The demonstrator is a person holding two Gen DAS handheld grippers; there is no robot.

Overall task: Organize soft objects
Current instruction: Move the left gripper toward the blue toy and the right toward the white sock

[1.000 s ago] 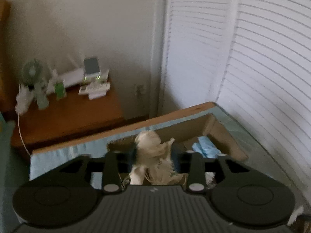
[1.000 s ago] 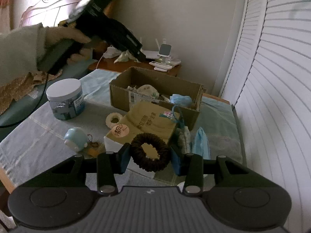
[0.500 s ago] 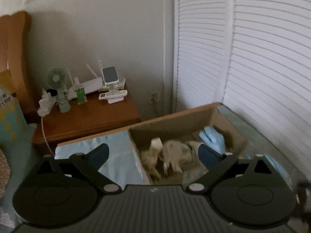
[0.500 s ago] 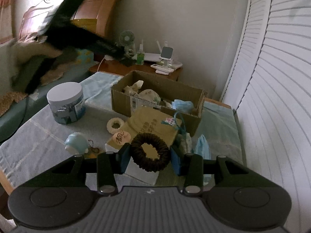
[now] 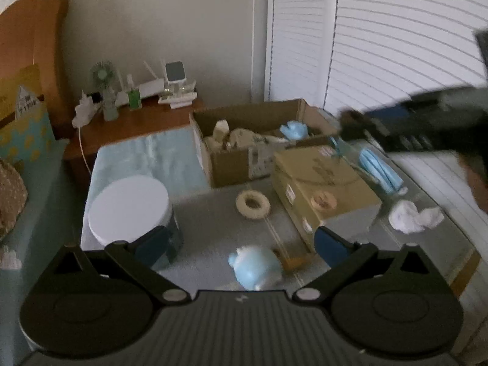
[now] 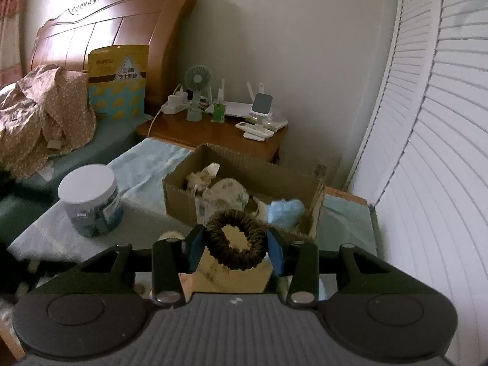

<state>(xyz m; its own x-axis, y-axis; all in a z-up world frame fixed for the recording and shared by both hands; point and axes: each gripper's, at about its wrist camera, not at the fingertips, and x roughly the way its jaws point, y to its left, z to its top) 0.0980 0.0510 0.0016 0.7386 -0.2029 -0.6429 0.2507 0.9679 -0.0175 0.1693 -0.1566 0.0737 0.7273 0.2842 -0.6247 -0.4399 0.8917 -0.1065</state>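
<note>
My right gripper (image 6: pixel 233 245) is shut on a dark brown scrunchie (image 6: pixel 235 238) and holds it in front of the open cardboard box (image 6: pixel 241 164), which holds cream plush toys (image 6: pixel 225 190) and a blue soft item (image 6: pixel 285 210). It appears blurred at the right of the left wrist view (image 5: pixel 353 125), near the box's rim (image 5: pixel 247 114). My left gripper (image 5: pixel 241 244) is open and empty above the table. A pale blue plush (image 5: pixel 254 267) lies between its fingers, below it. A cream scrunchie (image 5: pixel 252 203), blue masks (image 5: pixel 378 167) and white cloth (image 5: pixel 413 215) lie on the table.
A white-lidded jar (image 5: pixel 129 210) stands at the left by my left finger. A tan flat box (image 5: pixel 323 183) lies in front of the cardboard box. A wooden nightstand (image 6: pixel 213 132) with a fan and router stands behind. Louvered doors (image 6: pixel 427 152) close the right side.
My left gripper pulled back from the box, open and empty, with the cream plush left inside. My right gripper rose and moved toward the box with the scrunchie.
</note>
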